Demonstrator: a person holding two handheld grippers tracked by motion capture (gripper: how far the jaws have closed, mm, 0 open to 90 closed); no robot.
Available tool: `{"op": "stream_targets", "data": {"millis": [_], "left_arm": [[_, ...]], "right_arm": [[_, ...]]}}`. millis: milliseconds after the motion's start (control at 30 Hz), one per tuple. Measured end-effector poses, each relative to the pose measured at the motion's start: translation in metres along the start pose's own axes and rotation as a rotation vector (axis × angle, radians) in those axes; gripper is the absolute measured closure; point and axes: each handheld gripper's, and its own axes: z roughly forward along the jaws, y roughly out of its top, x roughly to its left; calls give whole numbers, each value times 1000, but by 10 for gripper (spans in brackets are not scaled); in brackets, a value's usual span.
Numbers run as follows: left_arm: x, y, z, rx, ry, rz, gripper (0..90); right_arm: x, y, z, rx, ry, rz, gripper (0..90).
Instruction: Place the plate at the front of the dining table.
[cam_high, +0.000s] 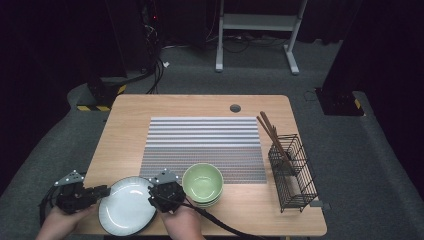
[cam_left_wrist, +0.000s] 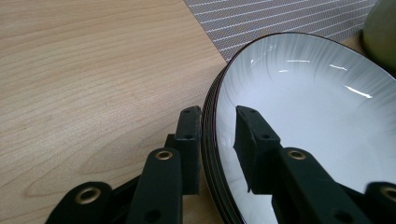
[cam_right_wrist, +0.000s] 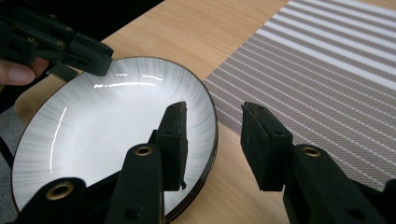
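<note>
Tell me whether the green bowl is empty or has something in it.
Empty. In the high view the green bowl shows a bare, smooth inside with nothing lying in it. It appears to sit on other bowls, beside the white plate.

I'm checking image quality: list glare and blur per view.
High view: dark surroundings, lit table, soft sheen on the plate. Left gripper view: bright streaks on the plate, near left tool soft. Right gripper view: glare arcs on the plate, placemat sharp.

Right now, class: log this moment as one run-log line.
left gripper: jaws astride plate rim, open | right gripper: astride opposite rim, open | plate: on table, beside green bowl
</note>
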Motion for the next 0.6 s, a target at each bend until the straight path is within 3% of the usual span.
{"op": "stream_targets", "data": {"millis": [600], "left_arm": [[2,-2,-1,4,-12,1,738]], "right_arm": [[7,-11,25,62,15,54,574]]}}
